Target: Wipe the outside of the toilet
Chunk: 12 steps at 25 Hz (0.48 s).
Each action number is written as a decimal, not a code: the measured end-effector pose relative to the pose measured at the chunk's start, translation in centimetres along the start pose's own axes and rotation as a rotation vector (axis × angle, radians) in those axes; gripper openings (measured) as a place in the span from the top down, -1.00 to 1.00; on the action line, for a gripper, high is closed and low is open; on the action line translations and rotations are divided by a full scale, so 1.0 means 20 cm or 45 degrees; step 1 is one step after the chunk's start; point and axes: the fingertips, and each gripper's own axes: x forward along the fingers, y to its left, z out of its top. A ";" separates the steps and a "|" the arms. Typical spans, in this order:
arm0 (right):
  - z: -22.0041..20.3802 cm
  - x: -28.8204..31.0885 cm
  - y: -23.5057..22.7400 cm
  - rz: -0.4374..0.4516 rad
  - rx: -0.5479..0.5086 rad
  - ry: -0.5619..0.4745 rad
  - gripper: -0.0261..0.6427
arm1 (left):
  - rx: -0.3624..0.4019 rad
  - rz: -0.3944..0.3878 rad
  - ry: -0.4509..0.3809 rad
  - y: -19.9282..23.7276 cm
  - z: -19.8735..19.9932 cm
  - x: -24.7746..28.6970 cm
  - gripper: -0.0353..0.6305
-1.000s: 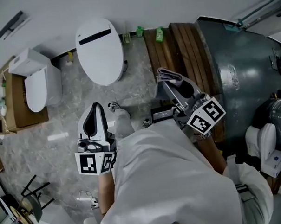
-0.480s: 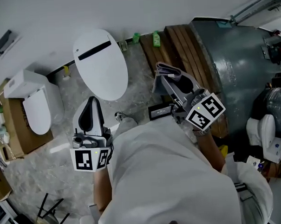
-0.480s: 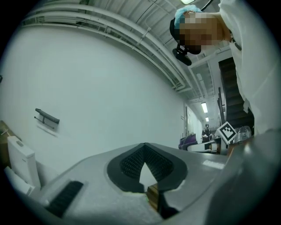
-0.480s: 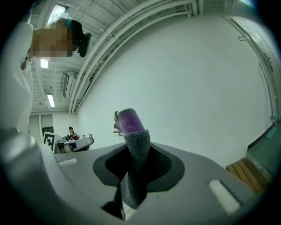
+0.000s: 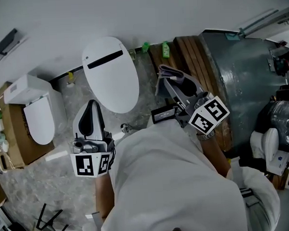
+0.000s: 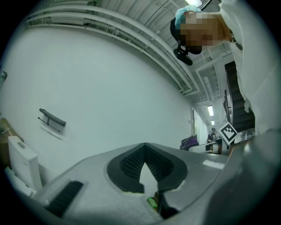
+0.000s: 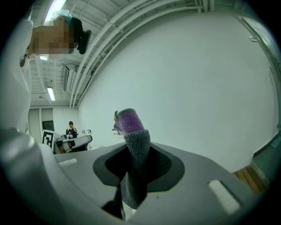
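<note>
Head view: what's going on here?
A person in white holds a gripper in each hand, standing on a stone floor. The right claw is shut on a grey-and-purple cloth. The left claw is shut and empty. Neither touches the white toilet ahead, so no wiping is under way.

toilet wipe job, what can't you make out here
- Toilet: head view shows only its top; outer sides hidden beneath.
- Floor near the person: head view, covered by the white coat.
- Green bottles: head view, too small to read.
- Left gripper view: left gripper blocks everything low.
</note>
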 end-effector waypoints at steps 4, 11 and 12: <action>0.00 0.13 -0.09 0.013 -0.032 0.047 0.64 | -0.016 0.049 0.019 0.11 -0.04 0.07 0.88; 0.03 0.55 -0.46 0.173 -0.152 0.200 0.64 | 0.018 0.271 0.034 0.30 -0.09 0.34 0.88; 0.03 0.64 -0.54 0.205 -0.164 0.226 0.64 | 0.023 0.322 0.028 0.33 -0.09 0.39 0.88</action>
